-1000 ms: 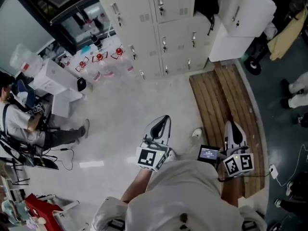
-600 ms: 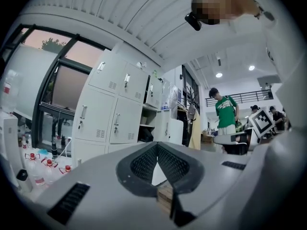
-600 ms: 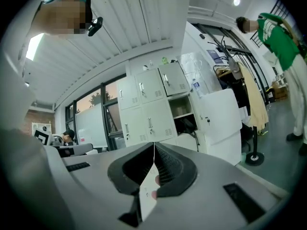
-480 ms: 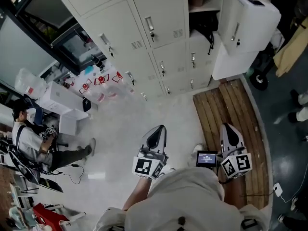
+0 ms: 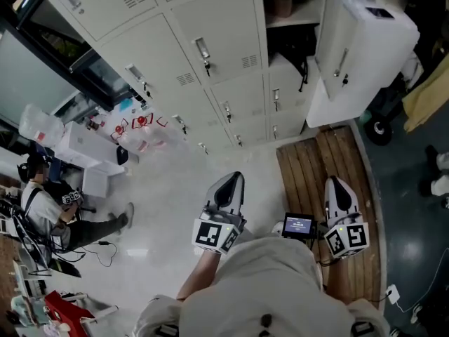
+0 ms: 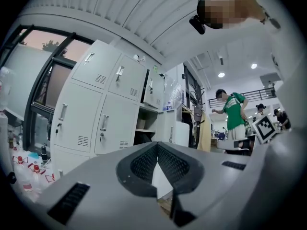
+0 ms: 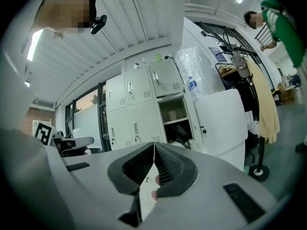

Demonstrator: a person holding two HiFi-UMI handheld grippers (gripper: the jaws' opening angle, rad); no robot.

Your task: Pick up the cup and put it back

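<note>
No cup shows clearly in any view. A small brown thing (image 5: 283,5) stands on the upper shelf of an open locker (image 5: 291,44); I cannot tell what it is. My left gripper (image 5: 230,181) is held in front of my body over the pale floor, shut and empty. In the left gripper view its jaws (image 6: 157,145) meet at the tip and point toward the lockers. My right gripper (image 5: 334,184) hangs over the wooden boards, also shut with nothing in it. In the right gripper view its jaws (image 7: 154,145) point at the open locker (image 7: 175,121).
A wall of pale lockers (image 5: 203,55) stands ahead, with an open door (image 5: 347,48) swung out to the right. Wooden boards (image 5: 309,163) lie on the floor. A seated person (image 5: 45,213) and bottles (image 5: 140,128) are at left. A person in green (image 6: 235,116) stands behind.
The head view has swung up toward the lockers, which now fill more of the top. Both grippers stay shut and have shifted slightly up in the picture.
</note>
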